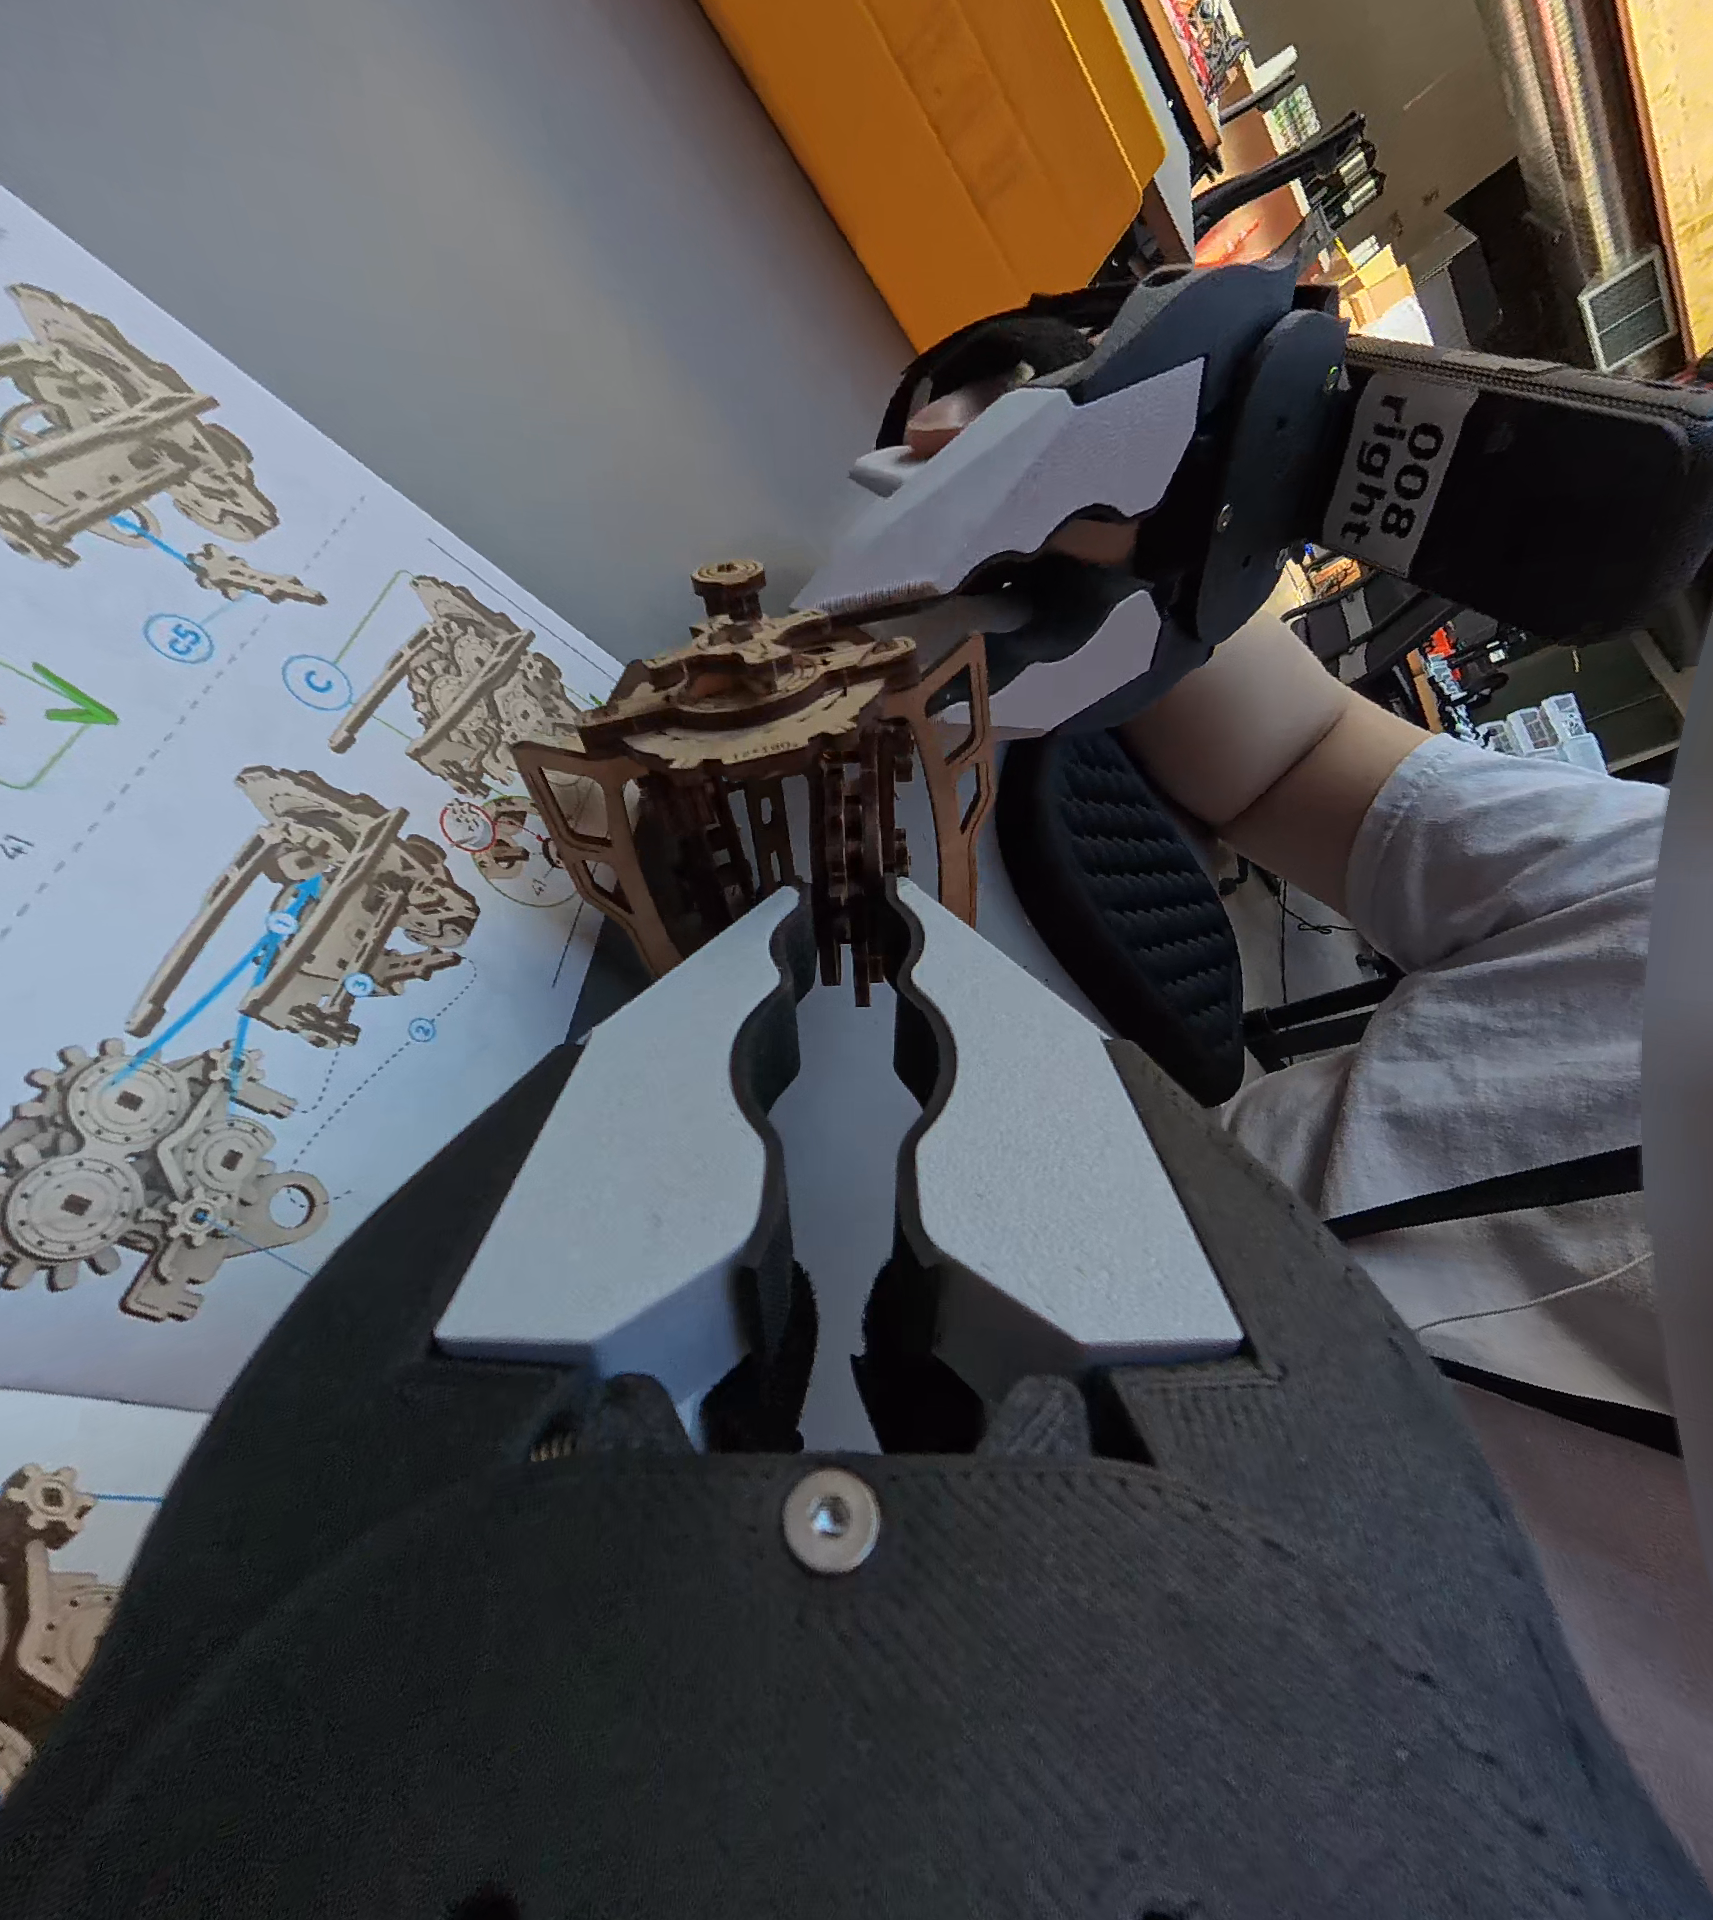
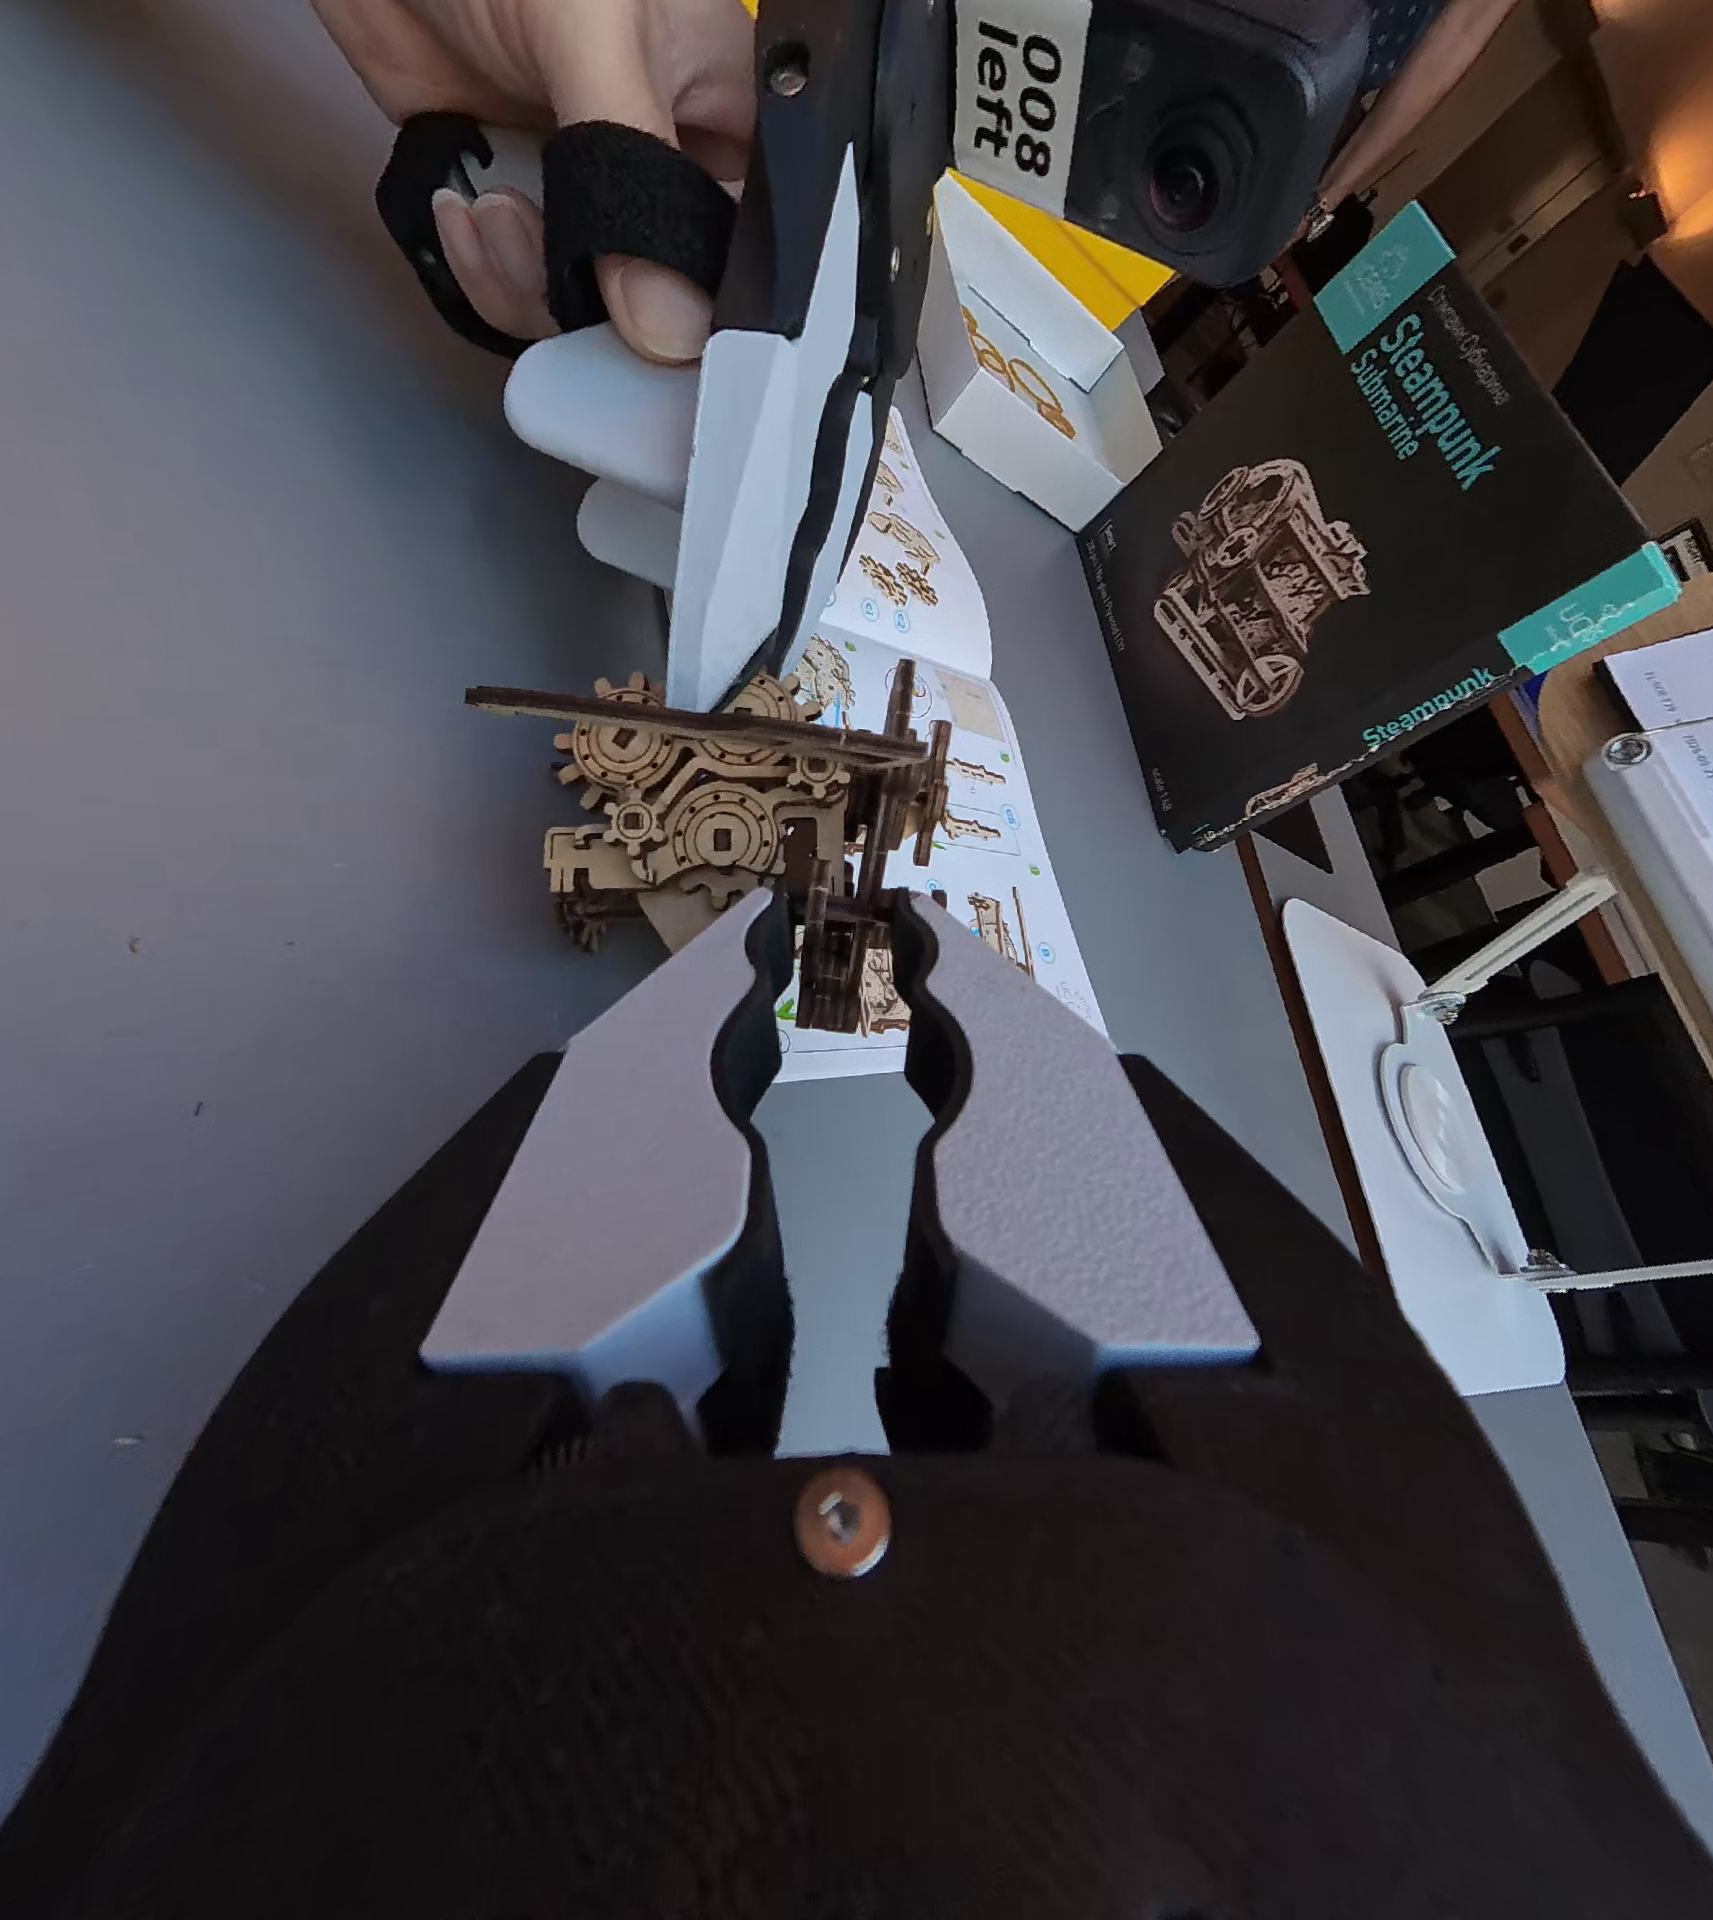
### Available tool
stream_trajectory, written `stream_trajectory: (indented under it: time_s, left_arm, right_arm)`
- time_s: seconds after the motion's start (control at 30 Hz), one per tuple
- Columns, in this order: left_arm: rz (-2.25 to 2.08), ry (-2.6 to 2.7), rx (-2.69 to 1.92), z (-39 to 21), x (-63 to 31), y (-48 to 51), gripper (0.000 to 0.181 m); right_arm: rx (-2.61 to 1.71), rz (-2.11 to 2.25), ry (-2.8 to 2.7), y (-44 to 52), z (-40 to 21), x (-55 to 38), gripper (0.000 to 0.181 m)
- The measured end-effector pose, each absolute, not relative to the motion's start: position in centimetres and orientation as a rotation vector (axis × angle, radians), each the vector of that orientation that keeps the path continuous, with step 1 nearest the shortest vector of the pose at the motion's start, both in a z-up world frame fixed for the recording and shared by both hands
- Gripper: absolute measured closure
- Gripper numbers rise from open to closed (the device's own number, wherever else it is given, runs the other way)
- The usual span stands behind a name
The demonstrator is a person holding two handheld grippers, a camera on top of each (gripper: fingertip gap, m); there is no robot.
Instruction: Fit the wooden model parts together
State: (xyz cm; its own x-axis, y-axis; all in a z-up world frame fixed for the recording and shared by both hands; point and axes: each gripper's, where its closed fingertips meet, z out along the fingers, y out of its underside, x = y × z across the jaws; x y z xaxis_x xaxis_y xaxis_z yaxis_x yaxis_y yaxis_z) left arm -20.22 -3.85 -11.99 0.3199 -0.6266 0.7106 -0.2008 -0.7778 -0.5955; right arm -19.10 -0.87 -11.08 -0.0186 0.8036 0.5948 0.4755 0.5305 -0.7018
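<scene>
I have the wooden model (image 1: 779, 769) held up off the desk (image 1: 519, 312) between both claws, over the edge of the open instruction sheet (image 1: 208, 779).

My left claw (image 1: 852, 925) is nearly closed, pinching a stack of thin gear plates at the model's lower end. In the right wrist view the right claw (image 2: 836, 935) is likewise narrowed down on a small dark wooden piece that joins the model's frame. From the left wrist view the same claw clamps the edge of the model's top plate, beside the little round knob (image 1: 732, 587). I cannot tell whether that piece is already seated or only resting in its slot.

I judge this to be the joining step: one claw steadies the body while the other presses its part home. The pale gear assembly (image 2: 696, 800) shows flat-on in the right wrist view, just under the left claw's tips.

The next move calls for a short, straight push along the slot's line, with the left claw holding firm as the counterforce. The plates are thin, so any twist between my two hands could bend or snap a tab. I would keep both grips light but closed, and check alignment before adding force.

The kit's dark box (image 2: 1351, 582) stands well off to the side, clear of the work.
</scene>
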Motion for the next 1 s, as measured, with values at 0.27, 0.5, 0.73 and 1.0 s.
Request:
stream_trajectory:
  time_s: [0.27,0.5,0.73,1.0]
  left_arm:
    - [-1.351,0.864,-2.144,-11.91,-20.14,-4.1,0.171]
    - [-1.4,0.839,-2.143,-11.64,-20.23,-4.2,0.171]
    - [-1.471,0.698,-2.191,-11.77,-20.57,-3.76,0.171]
    - [-1.461,0.634,-2.218,-11.74,-21.03,-3.4,0.171]
  right_arm:
    - [-1.124,0.379,-1.674,-0.99,-11.5,-19.0,0.165]
    - [-1.093,0.403,-1.638,-1.19,-11.01,-19.04,0.164]
    - [-1.17,0.445,-1.606,-0.8,-11.46,-19.3,0.164]
    - [-1.311,0.611,-1.545,-0.48,-11.41,-19.68,0.164]
